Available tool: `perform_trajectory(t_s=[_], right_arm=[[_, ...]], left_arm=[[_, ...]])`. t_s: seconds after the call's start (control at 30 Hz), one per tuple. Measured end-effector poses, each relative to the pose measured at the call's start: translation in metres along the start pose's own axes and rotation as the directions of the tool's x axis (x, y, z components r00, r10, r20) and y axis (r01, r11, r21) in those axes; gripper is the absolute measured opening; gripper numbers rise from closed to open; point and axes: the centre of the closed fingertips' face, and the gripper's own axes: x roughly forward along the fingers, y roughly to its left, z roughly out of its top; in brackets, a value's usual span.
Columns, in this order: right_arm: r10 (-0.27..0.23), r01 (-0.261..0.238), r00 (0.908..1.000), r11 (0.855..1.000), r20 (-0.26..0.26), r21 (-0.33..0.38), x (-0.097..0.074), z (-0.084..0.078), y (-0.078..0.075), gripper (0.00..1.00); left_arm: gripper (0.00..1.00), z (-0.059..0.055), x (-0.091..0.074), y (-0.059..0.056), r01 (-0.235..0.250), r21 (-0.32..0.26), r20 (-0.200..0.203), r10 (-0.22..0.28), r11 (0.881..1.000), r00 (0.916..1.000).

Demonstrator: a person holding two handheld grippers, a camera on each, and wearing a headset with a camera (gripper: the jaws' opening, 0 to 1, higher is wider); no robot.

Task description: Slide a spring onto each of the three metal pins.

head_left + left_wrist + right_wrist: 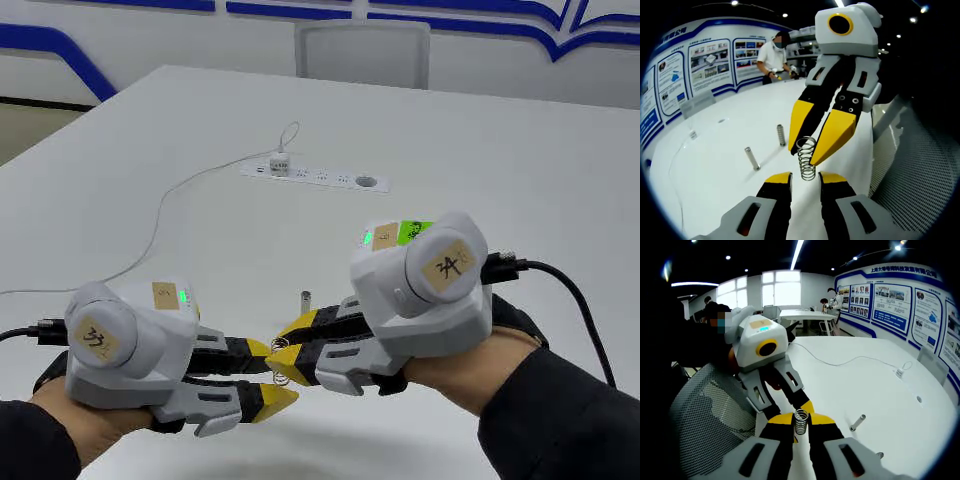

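Metal spring (807, 160) in right tool (800, 420)

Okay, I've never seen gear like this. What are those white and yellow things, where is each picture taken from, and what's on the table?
There is no robot here: a person holds a two-jawed clamp in each hand. The head view comes from a headset camera looking down at the white table. The two round pictures come from cameras riding on the clamps. The left gripper and right gripper meet tip to tip around a small spring. The right one seems to pinch it, while the left one's jaws stand open. A metal pin and a second pin stand nearby. A power strip lies farther back.
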Motion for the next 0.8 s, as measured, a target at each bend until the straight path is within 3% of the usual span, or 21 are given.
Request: perform_trajectory(t_s=[0.8], right_arm=[[-0.103, 0.102, 0.9943, 0.994, 0.027, 0.035, -0.019, 0.004, -0.037, 0.12]], left_arm=[[0.53, 0.005, -0.008, 0.023, -0.100, -0.076, 0.054, 0.104, 0.992, 0.9931]])
